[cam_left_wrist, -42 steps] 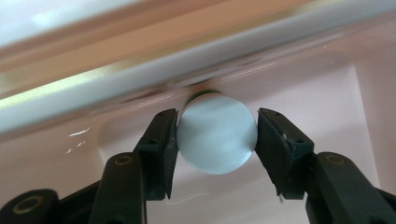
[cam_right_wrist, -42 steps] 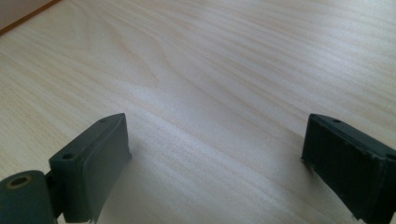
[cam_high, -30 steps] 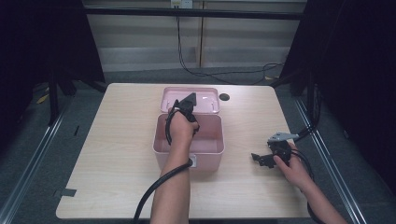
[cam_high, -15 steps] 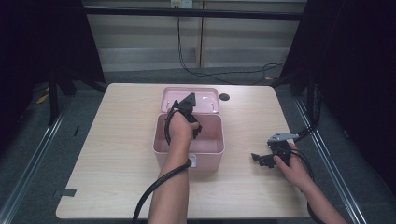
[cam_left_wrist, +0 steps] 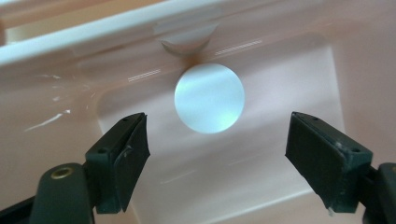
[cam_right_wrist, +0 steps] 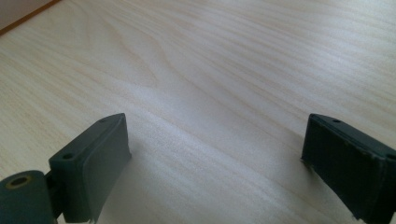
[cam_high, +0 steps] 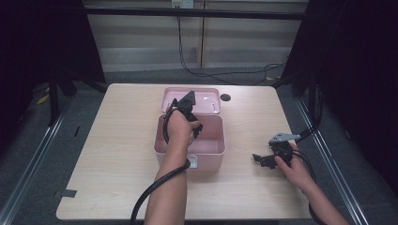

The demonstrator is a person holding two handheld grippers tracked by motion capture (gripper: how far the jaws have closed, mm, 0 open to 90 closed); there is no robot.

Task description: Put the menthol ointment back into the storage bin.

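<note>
Nearest in, the right gripper [cam_high: 263, 159] is resting low over the bare table [cam_high: 117, 140], well apart from the box, jaws spread wide and gripping nothing. Further out, the left gripper [cam_left_wrist: 217, 154] is reaching down into the open pink box [cam_high: 209, 152]; its jaws have just been opening and are standing wide. Beyond them a pale disc [cam_left_wrist: 209, 98] is lying on the box floor, untouched. Behind, the lid [cam_high: 206, 99] is tilting back.
</note>
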